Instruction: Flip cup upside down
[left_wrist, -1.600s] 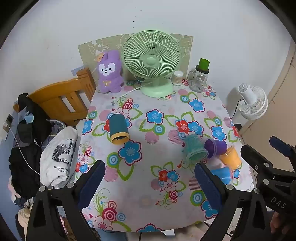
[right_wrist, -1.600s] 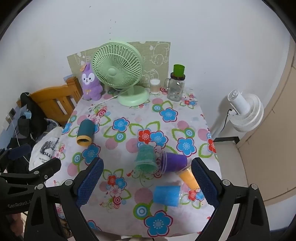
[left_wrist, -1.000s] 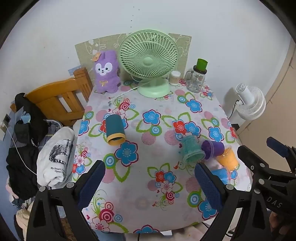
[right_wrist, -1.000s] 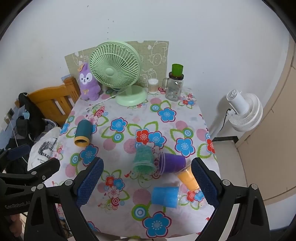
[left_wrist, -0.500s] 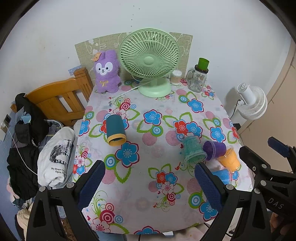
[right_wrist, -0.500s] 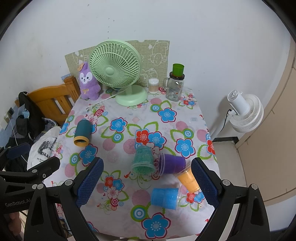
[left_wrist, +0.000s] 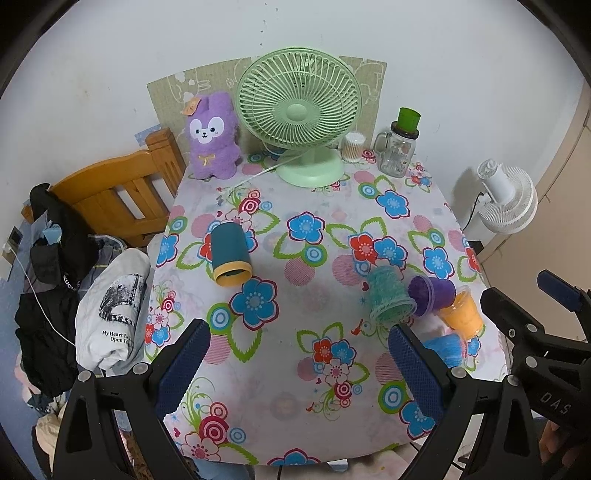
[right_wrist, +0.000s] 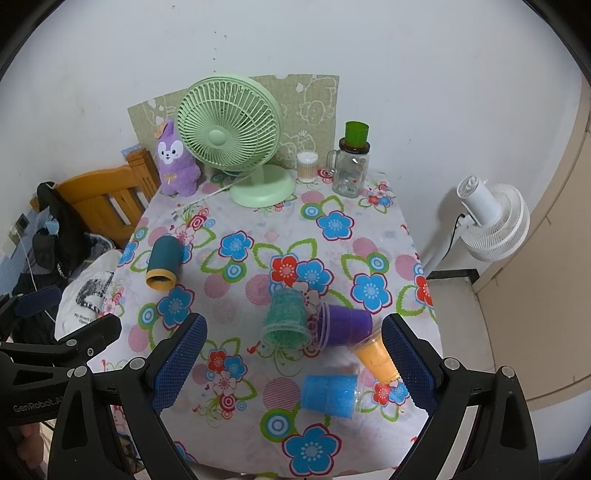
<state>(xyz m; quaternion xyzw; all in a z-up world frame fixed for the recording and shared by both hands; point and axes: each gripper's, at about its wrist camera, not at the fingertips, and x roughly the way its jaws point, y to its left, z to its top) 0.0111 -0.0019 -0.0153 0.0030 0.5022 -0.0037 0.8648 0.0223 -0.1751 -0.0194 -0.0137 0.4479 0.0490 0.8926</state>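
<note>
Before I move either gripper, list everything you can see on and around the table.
dark teal cup: 1, teal with yellow rim, on its side, table's left
green cup: 1, lying centre-right, mouth toward camera
purple cup: 1, on its side beside the green cup
orange cup: 1, on its side near the right edge
blue cup: 1, on its side, near front
desk fan: 1, pale green, table's back
plush toy: 1, purple, back left
glass jar: 1, clear, green cap, back right
small container: 1, beside jar
floral tablecloth: 1
wooden chair: 1, left
clothes: pile, left
white fan: 1, floor right
left gripper: open
right gripper: open
</note>
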